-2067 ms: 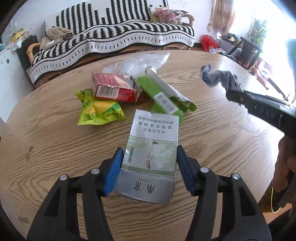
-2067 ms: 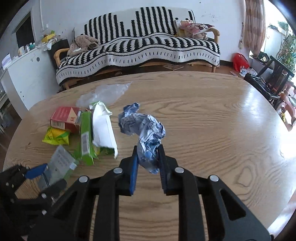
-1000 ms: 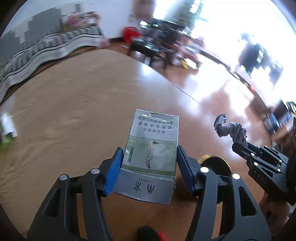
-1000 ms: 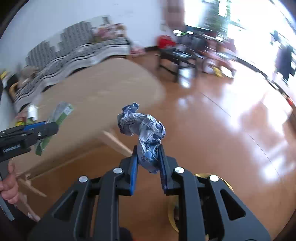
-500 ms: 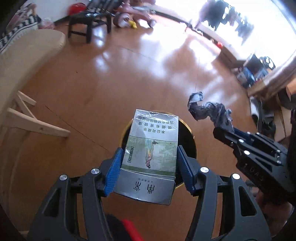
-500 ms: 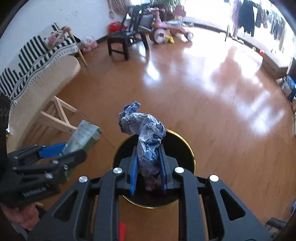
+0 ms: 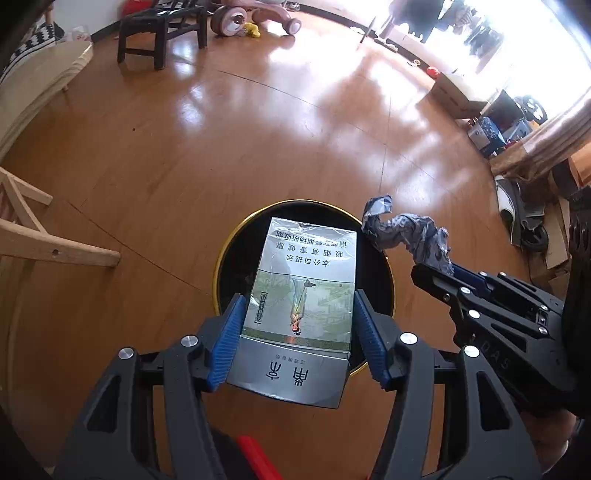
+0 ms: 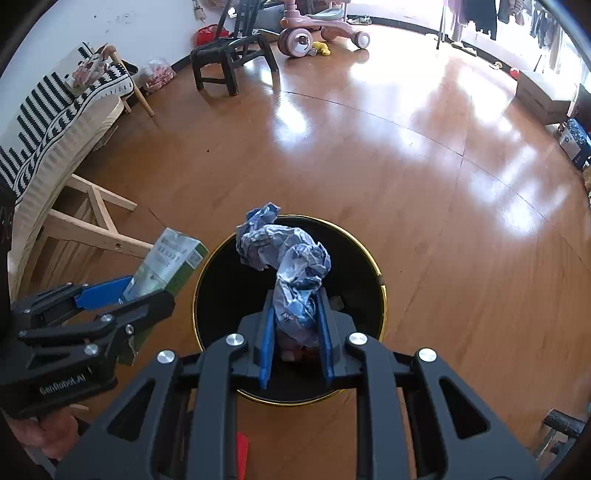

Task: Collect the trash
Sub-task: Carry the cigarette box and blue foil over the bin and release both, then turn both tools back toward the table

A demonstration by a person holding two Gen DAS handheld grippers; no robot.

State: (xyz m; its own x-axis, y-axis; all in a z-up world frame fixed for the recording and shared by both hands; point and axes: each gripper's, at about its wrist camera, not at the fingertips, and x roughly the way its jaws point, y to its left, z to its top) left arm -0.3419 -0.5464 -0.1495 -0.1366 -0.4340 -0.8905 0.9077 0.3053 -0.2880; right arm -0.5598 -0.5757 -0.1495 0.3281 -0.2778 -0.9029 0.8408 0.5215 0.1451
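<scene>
Claws both loaded: left claw (image 7: 297,328) clamped on cigarette pack (image 7: 306,280), right claw (image 8: 295,325) pinching crumpled paper (image 8: 288,258). Black bin (image 8: 376,273) sits directly below both; paper at 2 o'clock of pack, w/ right nearer centre.

Floor (image 8: 424,192): glossy orange-brown wood.
Bin (image 8: 382,295): black, gold-rimmed, standing at centre.
Dark stool (image 8: 232,55): 11 o'clock.
Pink ride-on toy (image 8: 314,29): 12 o'clock.
Worktop leg (image 8: 92,229): 9 o'clock.
</scene>
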